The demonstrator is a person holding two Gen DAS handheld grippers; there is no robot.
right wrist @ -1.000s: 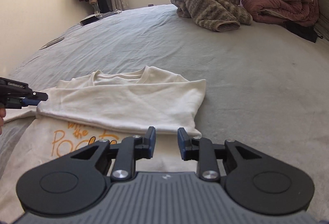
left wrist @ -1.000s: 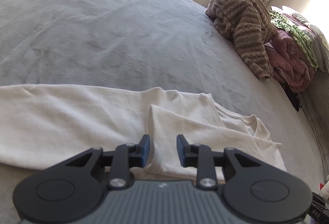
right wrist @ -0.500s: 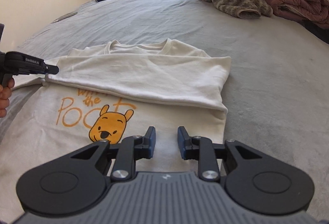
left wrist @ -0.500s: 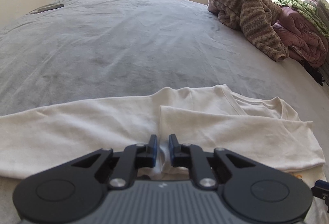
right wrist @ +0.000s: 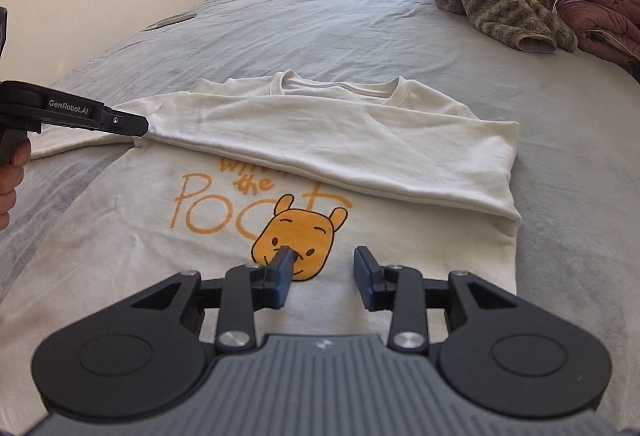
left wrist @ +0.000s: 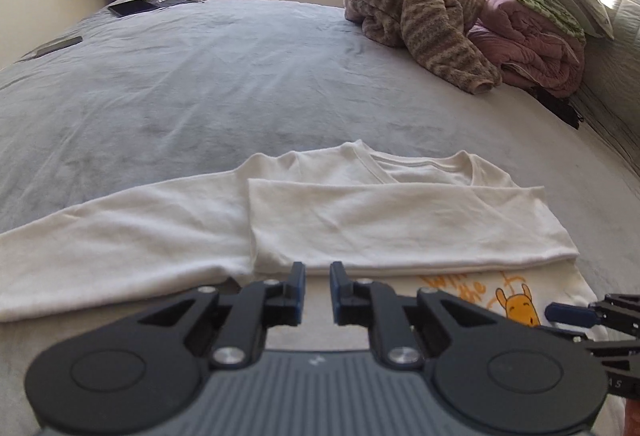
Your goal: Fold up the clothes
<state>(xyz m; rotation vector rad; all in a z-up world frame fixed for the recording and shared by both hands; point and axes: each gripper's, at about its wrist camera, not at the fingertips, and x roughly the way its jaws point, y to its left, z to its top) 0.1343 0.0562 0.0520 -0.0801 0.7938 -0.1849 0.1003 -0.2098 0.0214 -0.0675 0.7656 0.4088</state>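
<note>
A cream sweatshirt [right wrist: 120, 256] with an orange bear print [right wrist: 298, 236] lies flat on the grey bed [left wrist: 200, 84]. One sleeve [left wrist: 400, 220] is folded across the chest. The other sleeve [left wrist: 120, 228] stretches out to the left. My left gripper [left wrist: 318, 270] hovers at the near edge of the folded sleeve's cuff, its jaws a narrow gap apart with nothing between them. It also shows side-on in the right wrist view as the left gripper [right wrist: 132, 125], touching the cuff end. My right gripper [right wrist: 324, 260] is open over the bear print, holding nothing.
A brown striped fleece [left wrist: 420, 24] and maroon quilts [left wrist: 532, 36] are piled at the far right of the bed. A tablet [left wrist: 132, 6] and a flat dark device [left wrist: 60, 45] lie at the far left edge. A hand [right wrist: 8, 172] holds the left gripper's handle.
The left jaws narrowed at the cuff, then the gripper slid right along the sleeve edge; the sleeve stays flat. The right gripper pulled back down the shirt to the print and opened wider.
</note>
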